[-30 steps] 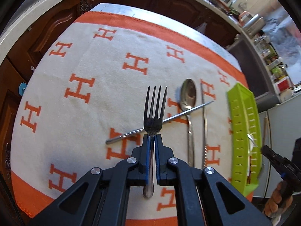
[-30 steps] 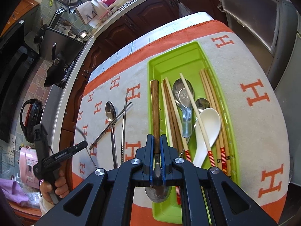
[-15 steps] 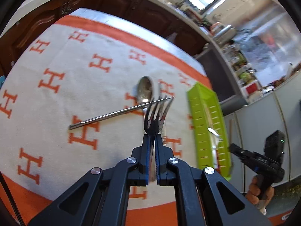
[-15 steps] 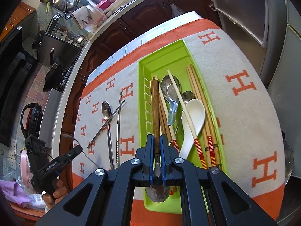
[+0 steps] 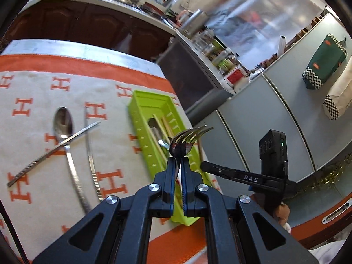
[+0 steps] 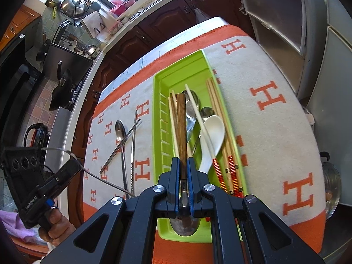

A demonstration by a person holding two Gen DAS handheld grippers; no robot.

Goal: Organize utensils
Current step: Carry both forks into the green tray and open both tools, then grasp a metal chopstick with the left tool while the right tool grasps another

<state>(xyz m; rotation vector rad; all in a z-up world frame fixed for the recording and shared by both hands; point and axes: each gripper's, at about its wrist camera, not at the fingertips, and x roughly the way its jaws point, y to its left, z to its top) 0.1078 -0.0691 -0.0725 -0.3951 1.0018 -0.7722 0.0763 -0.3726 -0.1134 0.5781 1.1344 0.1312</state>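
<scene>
My left gripper [image 5: 180, 161] is shut on a metal fork [image 5: 190, 133]. The fork is tilted, its tines over the near part of the green tray [image 5: 140, 127]. My right gripper [image 6: 183, 160] is shut on a wooden-handled spoon [image 6: 181, 121], held over the tray [image 6: 157, 118] with its bowl toward the camera. In the tray lie a white ceramic spoon [image 6: 212, 136], metal spoons [image 6: 191, 112] and red-banded chopsticks [image 6: 228, 165]. A metal spoon [image 5: 62, 121] and two metal chopsticks [image 5: 52, 151] lie on the cloth to the tray's left.
The white cloth with orange H marks [image 6: 270, 96] covers the table, and its orange border [image 6: 308, 222] runs along the near edge. A grey cabinet [image 5: 275, 110] stands just past the tray's right side. Dark wooden cupboards [image 6: 154, 35] line the far side.
My left gripper has swung right and up with the fork, from above the loose utensils to over the tray, rolling as it went. The right gripper shifted slightly over the tray, still holding the spoon.
</scene>
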